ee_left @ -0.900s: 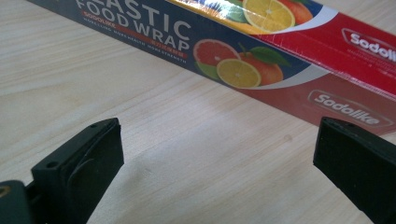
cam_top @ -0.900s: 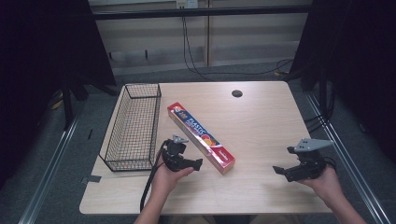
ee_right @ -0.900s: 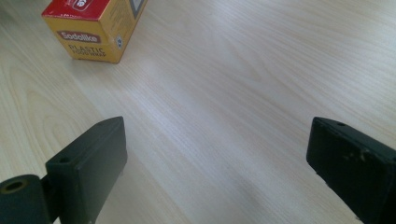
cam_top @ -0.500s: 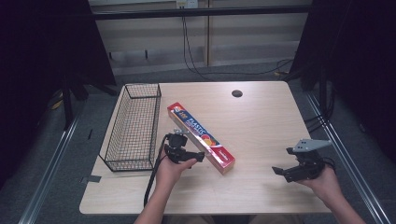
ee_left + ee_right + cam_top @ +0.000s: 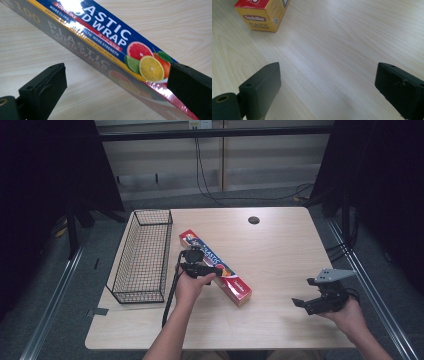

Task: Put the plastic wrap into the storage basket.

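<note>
Room: dark curtains at both sides, grey floor, pale wall panels behind with hanging cables.
Table (image 5: pixel 280 245): one, light wood, with a round dark hole near its far edge.
Basket (image 5: pixel 142 257): one, black wire, at the table's left; nothing lies in it.
Box (image 5: pixel 216 266): one long carton of plastic food wrap, lying flat and slantwise just right of the basket, apart from it; its yellow end faces the right gripper view.
Left gripper (image 5: pixel 196 268): one, held over the box's middle; jaws spread wide, one on each side of the box, the box running between them; whether they touch it I cannot tell.
Right gripper (image 5: pixel 320 302): one, near the table's right front corner, well apart from the box; jaws spread wide over bare wood, holding nothing.
</note>
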Tool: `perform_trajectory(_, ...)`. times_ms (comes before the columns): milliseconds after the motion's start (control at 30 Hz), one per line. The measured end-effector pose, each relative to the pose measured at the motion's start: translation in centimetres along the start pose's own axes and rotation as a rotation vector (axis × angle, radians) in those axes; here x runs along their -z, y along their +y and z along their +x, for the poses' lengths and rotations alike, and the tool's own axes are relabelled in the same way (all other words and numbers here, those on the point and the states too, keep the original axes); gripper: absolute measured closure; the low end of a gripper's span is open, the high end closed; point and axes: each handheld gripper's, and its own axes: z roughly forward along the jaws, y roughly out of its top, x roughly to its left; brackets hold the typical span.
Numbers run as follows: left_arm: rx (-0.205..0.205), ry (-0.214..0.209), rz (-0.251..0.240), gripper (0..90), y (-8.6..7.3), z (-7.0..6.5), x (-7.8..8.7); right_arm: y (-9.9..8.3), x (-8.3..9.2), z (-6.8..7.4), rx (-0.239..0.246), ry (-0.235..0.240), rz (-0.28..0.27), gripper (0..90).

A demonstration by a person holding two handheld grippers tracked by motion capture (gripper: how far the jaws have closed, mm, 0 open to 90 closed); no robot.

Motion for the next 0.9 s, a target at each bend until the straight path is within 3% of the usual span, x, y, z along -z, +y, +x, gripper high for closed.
perform_trajectory(100, 0.024, 0.010, 0.006, 2.5, 0.6, -0.1, -0.5, 0.0, 0.1, 0.0, -0.011, -0.003, 0.004, 7.1)
perform_trajectory(300, 0.024, 0.031, 0.015, 2.0, 1.4, -0.5, -0.8, 0.1, 0.1, 0.0, -0.016, -0.003, -0.001, 7.3)
perform_trajectory(333, 0.042, 0.030, 0.002, 2.0, 1.5, -0.6, -0.9, 0.1, 0.1, -0.1, -0.023, 0.000, -0.005, 7.2)
perform_trajectory(467, 0.043, 0.052, 0.028, 2.0, 1.9, -0.8, -1.4, 0.1, 0.1, -0.1, -0.025, 0.003, -0.004, 7.6)
perform_trajectory(833, 0.082, 0.113, 0.041, 2.0, 2.7, -1.1, -2.7, 0.1, -0.1, 0.1, -0.018, 0.002, 0.003, 8.1)
perform_trajectory(900, 0.086, 0.108, 0.044, 2.1, 2.8, -1.1, -2.9, 0.1, -0.1, 0.1, -0.020, 0.007, 0.000, 8.1)
